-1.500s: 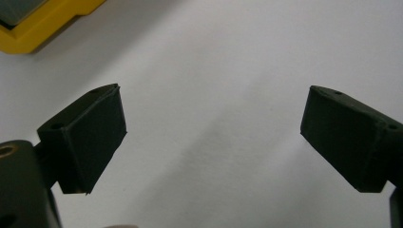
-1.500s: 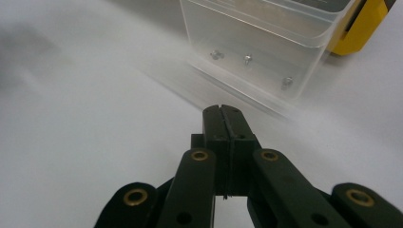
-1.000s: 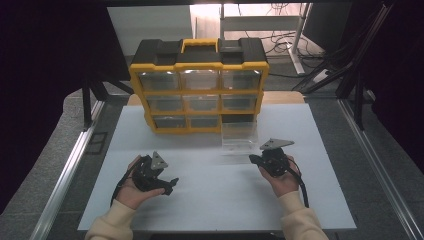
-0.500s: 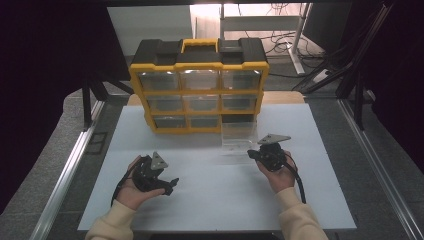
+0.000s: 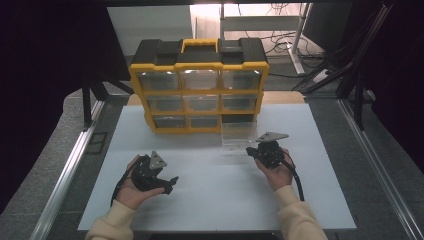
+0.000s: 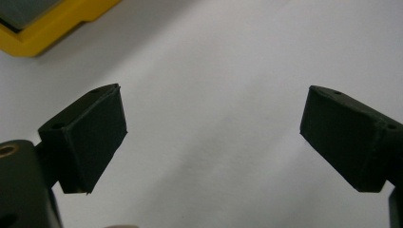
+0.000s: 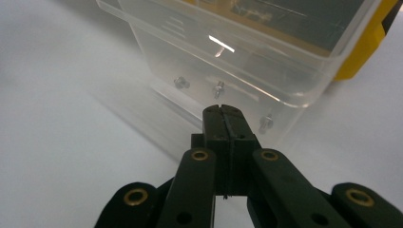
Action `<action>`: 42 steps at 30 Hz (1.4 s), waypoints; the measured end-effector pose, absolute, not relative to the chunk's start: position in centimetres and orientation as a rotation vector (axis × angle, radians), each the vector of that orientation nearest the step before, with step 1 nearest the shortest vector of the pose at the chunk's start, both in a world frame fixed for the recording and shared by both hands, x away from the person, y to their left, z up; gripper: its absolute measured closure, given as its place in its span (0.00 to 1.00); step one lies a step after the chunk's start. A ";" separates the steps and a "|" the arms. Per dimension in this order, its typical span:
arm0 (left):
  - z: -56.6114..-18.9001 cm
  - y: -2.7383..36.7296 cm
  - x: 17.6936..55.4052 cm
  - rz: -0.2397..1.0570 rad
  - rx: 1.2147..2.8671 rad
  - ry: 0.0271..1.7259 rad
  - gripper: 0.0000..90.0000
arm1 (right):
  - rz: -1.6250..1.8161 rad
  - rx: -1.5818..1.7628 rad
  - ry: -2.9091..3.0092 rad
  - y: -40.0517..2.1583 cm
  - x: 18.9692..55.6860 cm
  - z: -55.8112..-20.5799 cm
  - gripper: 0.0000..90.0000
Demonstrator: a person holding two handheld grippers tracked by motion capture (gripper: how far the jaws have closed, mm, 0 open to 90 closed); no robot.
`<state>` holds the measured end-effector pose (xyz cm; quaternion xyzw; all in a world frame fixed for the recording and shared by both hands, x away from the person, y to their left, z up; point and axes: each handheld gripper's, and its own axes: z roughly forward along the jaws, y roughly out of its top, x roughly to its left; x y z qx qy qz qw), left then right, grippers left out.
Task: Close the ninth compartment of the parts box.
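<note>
Resting on the white tabletop [image 5: 320,195], clear drawer [image 5: 239,138] pulled out before the yellow organizer [image 5: 200,85], right tool [image 7: 223,116] closed empty just beside it, left tool [image 6: 214,137] wide open, empty.

Both forearms reach in over the table, sleeves cream-coloured. The left gripper [image 5: 167,184] lies tilted in an upturned palm, its jaws spread wide and empty. The right gripper [image 7: 222,111] points forward, jaws pressed together.

You have one yellow-and-black plastic drawer cabinet [image 5: 200,85], one clear plastic drawer [image 5: 239,137] pulled out, three small screws [image 7: 218,89], and two grippers.
</note>
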<state>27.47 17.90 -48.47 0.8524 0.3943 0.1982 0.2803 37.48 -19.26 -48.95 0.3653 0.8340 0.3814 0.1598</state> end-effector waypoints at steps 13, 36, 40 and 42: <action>-48.6 18.0 27.5 0.539 2.282 1.046 0.10 | 1.082 1.044 2.393 -18.2 38.5 -49.5 1.00; -48.9 17.7 27.6 0.518 2.294 1.051 0.10 | 1.068 0.974 2.445 -15.6 38.8 -50.4 1.00; -48.8 17.7 27.6 0.520 2.290 1.050 0.10 | 1.069 0.976 2.437 -15.6 38.9 -50.4 1.00; -48.9 17.7 27.7 0.517 2.295 1.052 0.10 | 1.072 0.982 2.431 -15.6 38.9 -50.4 1.00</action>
